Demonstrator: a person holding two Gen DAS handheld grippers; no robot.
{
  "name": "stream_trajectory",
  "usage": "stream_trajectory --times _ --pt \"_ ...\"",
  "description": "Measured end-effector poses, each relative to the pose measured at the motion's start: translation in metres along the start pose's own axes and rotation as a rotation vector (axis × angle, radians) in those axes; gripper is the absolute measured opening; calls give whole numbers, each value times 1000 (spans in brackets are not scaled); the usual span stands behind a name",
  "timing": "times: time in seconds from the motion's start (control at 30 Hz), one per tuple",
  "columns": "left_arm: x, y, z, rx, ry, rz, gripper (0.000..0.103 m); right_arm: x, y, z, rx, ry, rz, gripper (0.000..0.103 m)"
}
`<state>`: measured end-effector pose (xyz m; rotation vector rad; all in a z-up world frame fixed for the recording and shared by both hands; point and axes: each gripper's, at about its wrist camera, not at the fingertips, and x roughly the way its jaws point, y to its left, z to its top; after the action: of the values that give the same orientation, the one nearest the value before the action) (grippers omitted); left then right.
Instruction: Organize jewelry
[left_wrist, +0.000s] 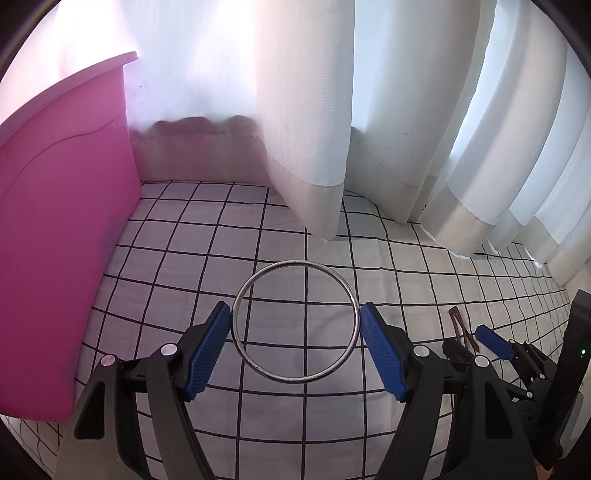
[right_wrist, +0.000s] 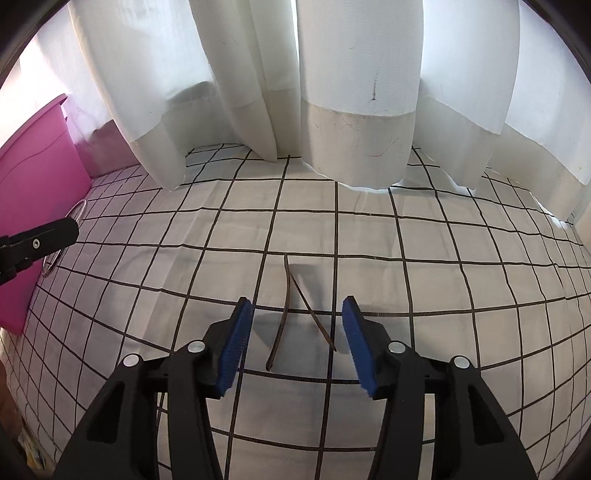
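A thin silver bangle (left_wrist: 295, 321) hangs level a little above the checked cloth, and my left gripper (left_wrist: 295, 314) is shut on it, one blue pad pressing each side of the ring. A brown hair clip (right_wrist: 289, 291), sprung apart into a V, lies on the cloth between the fingers of my right gripper (right_wrist: 297, 306), which is open and touches nothing. In the left wrist view the right gripper (left_wrist: 471, 341) sits low at the right with the clip (left_wrist: 458, 325) at its tips. The right wrist view catches one left finger (right_wrist: 40, 236) and part of the bangle (right_wrist: 79, 206) at the far left.
A pink box (left_wrist: 55, 221) stands on the left of the black-and-white checked cloth (right_wrist: 406, 295), close to the left gripper. White curtains (right_wrist: 354, 92) hang along the back and rest on the cloth's far edge.
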<state>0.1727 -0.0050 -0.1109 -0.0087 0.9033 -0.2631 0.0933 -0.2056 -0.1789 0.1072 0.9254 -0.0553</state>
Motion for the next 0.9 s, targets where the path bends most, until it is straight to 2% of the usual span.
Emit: stream_trajectory --times 0.07,0.1,0.17,0.23,0.3,0.7,0.8,0.87,0.9 --pt "1 1 0 -3 5 -1 70 3 13 -1 -72 -1 -48 72" --pt "1 1 0 -4 6 -1 70 3 13 -1 -60 1 -66 78" --pt "1 2 1 -1 6 -2 70 5 3 0 8 6 -32 85" --pt "1 2 1 1 6 -2 70 8 8 1 -33 25 -38 92" --pt "1 3 2 -1 6 -3 70 9 8 2 -30 31 -38 94" --pt "2 0 3 -4 8 -7 70 13 9 8 -55 60 -32 94" --pt "2 0 2 -4 8 -9 70 12 8 6 -47 44 -28 93" --pt "1 1 2 -8 7 -8 70 8 6 3 -41 31 -37 89" --pt "1 2 2 -9 6 -8 70 5 6 2 -35 18 -45 77"
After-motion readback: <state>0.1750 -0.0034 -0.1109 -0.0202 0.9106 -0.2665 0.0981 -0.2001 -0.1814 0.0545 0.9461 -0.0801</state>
